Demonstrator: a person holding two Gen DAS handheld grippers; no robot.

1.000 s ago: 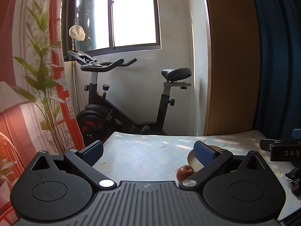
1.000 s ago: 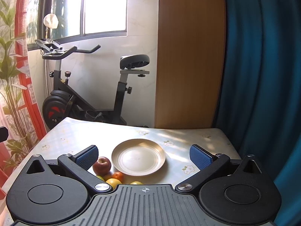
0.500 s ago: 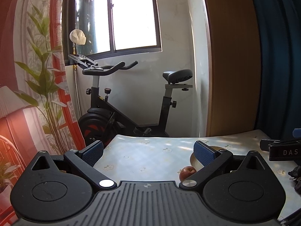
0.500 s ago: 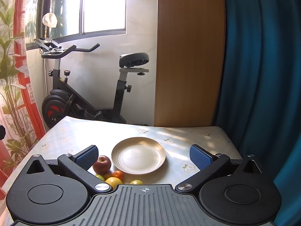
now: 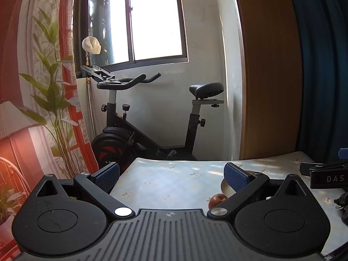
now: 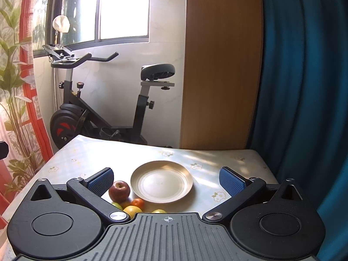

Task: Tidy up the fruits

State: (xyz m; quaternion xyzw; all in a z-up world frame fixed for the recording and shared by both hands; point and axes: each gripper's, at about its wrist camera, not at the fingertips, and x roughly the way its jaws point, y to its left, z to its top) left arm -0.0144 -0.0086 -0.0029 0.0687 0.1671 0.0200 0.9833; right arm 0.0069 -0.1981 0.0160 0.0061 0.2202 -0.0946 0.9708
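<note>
In the right wrist view a pale metal plate [image 6: 161, 181] lies bare on the flowered table [image 6: 217, 163]. Left of it sits a red apple [image 6: 119, 191], with a small orange [image 6: 137, 203], a yellow-orange fruit [image 6: 131, 211], a green fruit [image 6: 117, 205] and a yellow fruit [image 6: 159, 211] huddled nearer me. My right gripper [image 6: 166, 179] hangs open above them, holding nothing. In the left wrist view the same apple [image 5: 216, 200] peeks beside the plate's rim [image 5: 225, 187]. My left gripper [image 5: 171, 174] is open and holds nothing, over the table's left part.
An exercise bike [image 6: 104, 100] stands behind the table's far edge under a window. A wooden panel [image 6: 221, 65] and a blue curtain [image 6: 304, 76] rise at the back right. A plant-print curtain [image 5: 43, 87] hangs left. The right gripper's body [image 5: 326, 175] shows at the left view's right edge.
Both cameras have tilted down or sunk a little, so the room sits slightly higher in view. The fruits and the plate have not moved, and both grippers stay open.
</note>
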